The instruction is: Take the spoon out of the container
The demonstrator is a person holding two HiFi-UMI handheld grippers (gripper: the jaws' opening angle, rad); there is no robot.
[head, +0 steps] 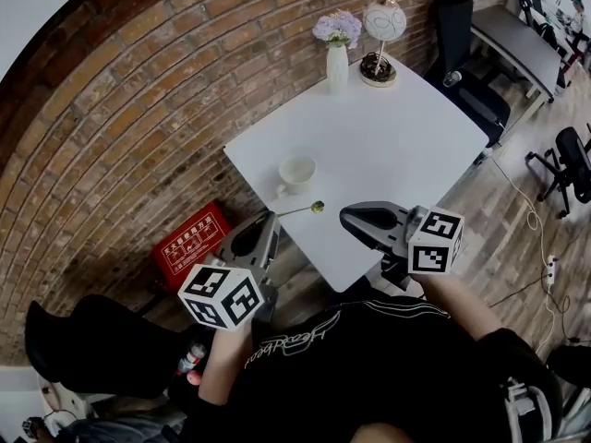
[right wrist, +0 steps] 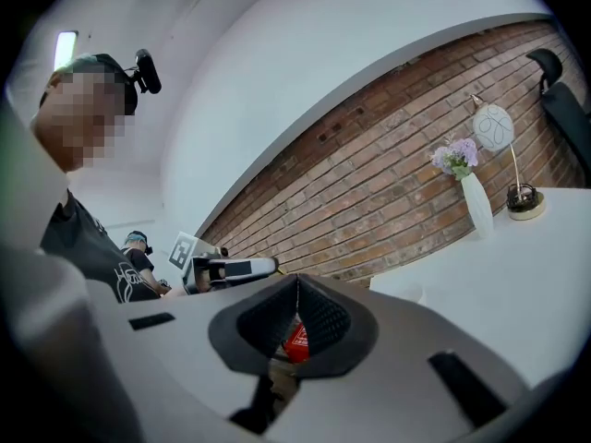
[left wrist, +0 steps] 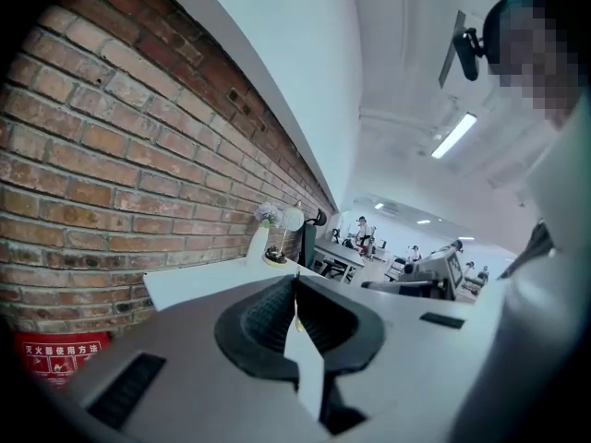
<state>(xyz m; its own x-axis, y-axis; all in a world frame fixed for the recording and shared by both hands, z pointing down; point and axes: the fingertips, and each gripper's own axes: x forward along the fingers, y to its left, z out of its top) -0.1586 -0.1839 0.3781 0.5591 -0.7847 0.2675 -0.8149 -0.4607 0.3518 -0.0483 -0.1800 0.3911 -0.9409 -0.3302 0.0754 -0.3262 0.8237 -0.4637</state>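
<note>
While the left tool is shut tight on its thin handle, the spoon is held outside the white cup, over the near edge of the worktop, bowl toward the right tool. That one, jaws together on nothing, points about level. Just beyond, the cup stands upright, its inside plain white; a vase stands at the far edge.

White Chinese characters stand on a red box below and left of the left tool. In the left gripper view the top line on the red box seems to read 灭火器使用方法. Pale script crosses the person's black shirt behind both tools, too curled to read.
</note>
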